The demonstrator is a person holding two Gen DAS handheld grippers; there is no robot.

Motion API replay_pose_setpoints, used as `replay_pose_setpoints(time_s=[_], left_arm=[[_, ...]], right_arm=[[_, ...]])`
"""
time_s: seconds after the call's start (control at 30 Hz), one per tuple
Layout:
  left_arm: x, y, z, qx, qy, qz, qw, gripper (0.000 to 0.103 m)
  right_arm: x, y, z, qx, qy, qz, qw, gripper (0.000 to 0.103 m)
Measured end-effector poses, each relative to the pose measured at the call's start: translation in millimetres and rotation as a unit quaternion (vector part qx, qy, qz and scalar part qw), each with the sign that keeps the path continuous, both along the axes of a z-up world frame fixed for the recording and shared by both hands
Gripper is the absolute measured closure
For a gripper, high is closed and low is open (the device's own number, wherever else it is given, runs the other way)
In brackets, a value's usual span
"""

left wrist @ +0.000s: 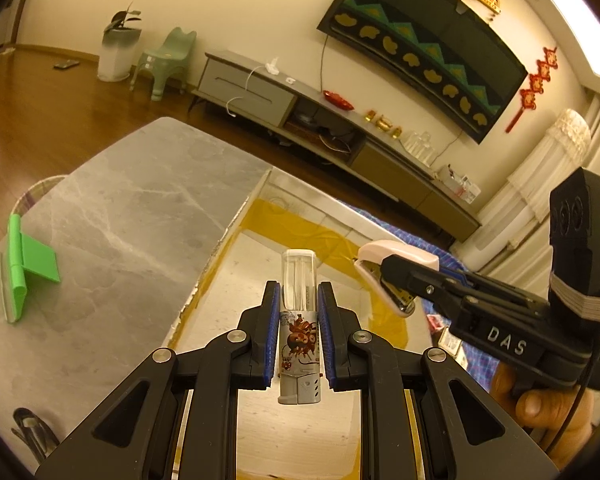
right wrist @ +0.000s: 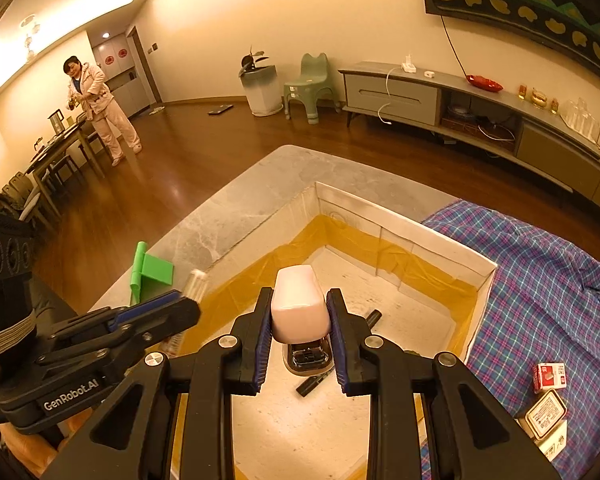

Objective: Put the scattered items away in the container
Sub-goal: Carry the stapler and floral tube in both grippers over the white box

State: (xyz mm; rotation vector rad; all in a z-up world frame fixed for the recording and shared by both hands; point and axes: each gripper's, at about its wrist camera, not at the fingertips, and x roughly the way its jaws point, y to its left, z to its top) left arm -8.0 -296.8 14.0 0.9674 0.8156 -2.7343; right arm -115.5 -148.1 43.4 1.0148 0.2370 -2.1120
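On a grey marble worktop [left wrist: 120, 208] sits an open white box [right wrist: 440, 256]. Above it, the left gripper [left wrist: 299, 304] clamps a lighter [left wrist: 299, 320]; the right gripper [right wrist: 299, 320] clamps a pink stapler [right wrist: 298, 308].

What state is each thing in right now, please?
Lighter: clamped in left gripper, above the box.
Stapler: clamped in right gripper, above the box.
Box: open-topped, a black marker inside.
Green stand: on the table, outside the box.
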Motion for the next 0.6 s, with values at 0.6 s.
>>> replay_pose_setpoints(time_s=[0.6], left_arm=[[-12.7,3.0,-13.3,-0.028,-0.041,-0.005,0.9988,0.084]], right_arm=[[-40.2,-9.2,-18.2,0.023,-0.049,-0.023,0.998,0.075]])
